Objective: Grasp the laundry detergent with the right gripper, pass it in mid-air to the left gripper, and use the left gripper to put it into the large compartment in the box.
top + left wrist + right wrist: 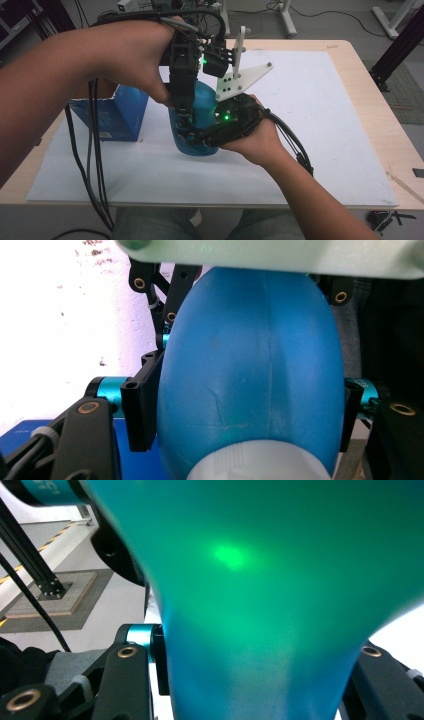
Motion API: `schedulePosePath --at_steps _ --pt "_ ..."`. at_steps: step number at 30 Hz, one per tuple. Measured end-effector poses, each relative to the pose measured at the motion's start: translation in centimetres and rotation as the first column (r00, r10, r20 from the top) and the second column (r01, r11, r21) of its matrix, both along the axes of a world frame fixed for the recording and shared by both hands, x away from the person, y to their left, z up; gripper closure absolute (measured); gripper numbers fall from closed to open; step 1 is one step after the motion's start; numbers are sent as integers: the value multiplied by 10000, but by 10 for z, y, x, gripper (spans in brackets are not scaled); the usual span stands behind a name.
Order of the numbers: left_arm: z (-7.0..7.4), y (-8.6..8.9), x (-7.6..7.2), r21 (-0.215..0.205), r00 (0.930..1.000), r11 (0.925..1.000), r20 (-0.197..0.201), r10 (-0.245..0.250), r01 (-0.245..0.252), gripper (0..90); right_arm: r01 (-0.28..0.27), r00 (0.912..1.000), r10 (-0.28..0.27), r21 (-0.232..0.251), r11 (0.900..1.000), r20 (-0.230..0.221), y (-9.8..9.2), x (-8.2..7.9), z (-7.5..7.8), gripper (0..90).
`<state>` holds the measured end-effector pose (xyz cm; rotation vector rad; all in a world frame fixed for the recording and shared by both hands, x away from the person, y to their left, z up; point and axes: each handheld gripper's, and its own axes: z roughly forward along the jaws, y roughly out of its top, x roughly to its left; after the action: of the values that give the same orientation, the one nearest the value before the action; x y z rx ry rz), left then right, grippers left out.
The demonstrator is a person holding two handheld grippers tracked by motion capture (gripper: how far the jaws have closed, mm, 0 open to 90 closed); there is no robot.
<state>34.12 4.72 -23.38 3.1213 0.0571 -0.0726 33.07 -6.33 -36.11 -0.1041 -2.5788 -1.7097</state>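
At six o'clock of the white mat [325, 150], the right gripper [197, 137] clamps the blue bottle [200, 117] low down; the left gripper [182, 112], at twelve, has its pads against the body. Smooth, rounded plastic could squirt free. Both hands curl over it; beyond, a blue box [112, 115].

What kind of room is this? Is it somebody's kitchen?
Probably not a kitchen. It looks more like a lab or workshop: a plain wooden table with a white board on top, black cables trailing from the hand-held tools, and metal stand legs on the grey floor behind.
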Motion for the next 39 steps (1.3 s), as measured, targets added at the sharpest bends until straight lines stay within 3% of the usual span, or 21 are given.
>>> schedulePosePath --at_steps 6,12,22,29,37,39 --pt "0 0 0 -23 9997 10000 -222 41 -41 381 8 10000 -8 3 10000 7 0 0 0 463" --pt "0 -3 -2 68 9999 10000 -157 10 -9 390 -80 9999 80 -1 10000 65 -1 0 0 461" --pt "-1 -3 0 77 9992 9998 -369 182 -179 392 -204 9997 205 -71 9998 98 0 -1 0 437" --pt "2 1 3 -23 9981 9995 -518 322 -324 391 -212 9997 210 -220 9995 -83 -11 -1 0 283" --pt "5 1 4 100 9982 9993 -483 364 -360 390 423 9989 -433 -507 9978 -183 -41 4 9 131" --pt "7 0 3 93 9979 9993 -530 378 -374 390 548 9984 -554 -653 9964 -78 -49 7 10 131"
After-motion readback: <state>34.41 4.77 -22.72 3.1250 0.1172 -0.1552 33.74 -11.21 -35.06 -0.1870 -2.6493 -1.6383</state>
